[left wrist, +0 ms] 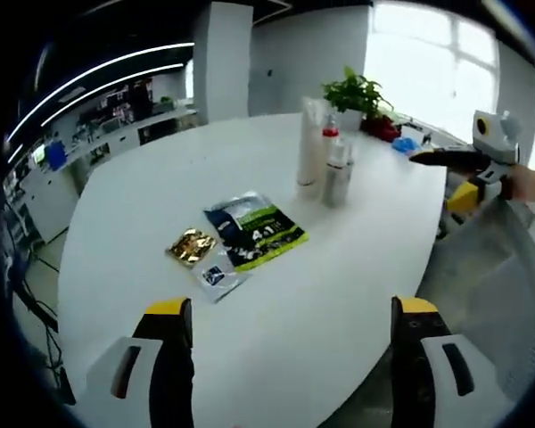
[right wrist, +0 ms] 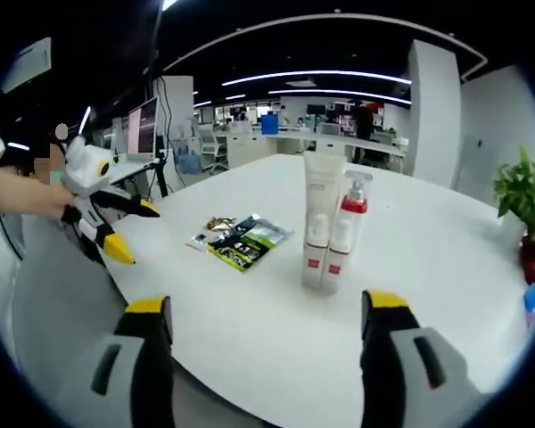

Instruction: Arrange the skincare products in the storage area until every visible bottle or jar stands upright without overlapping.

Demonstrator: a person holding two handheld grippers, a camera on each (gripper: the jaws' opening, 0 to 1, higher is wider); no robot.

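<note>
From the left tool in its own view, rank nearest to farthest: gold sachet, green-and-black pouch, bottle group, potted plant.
1. Gold sachet, left of centre; small blue packet beside it.
2. Green-and-black pouch, just right; close to call.
3. Bottle group, upright, mid-table.
4. Potted plant, far edge.

On the worktop [right wrist: 446,267], a tube [right wrist: 319,223] and a pump bottle [right wrist: 343,234] are standing upright, touching side by side. Well apart from them, three flat sachets [right wrist: 247,239] are lying overlapping in a cluster. A potted plant [right wrist: 524,209] is sitting near the worktop's far edge, behind the bottles in the left gripper view.
</note>
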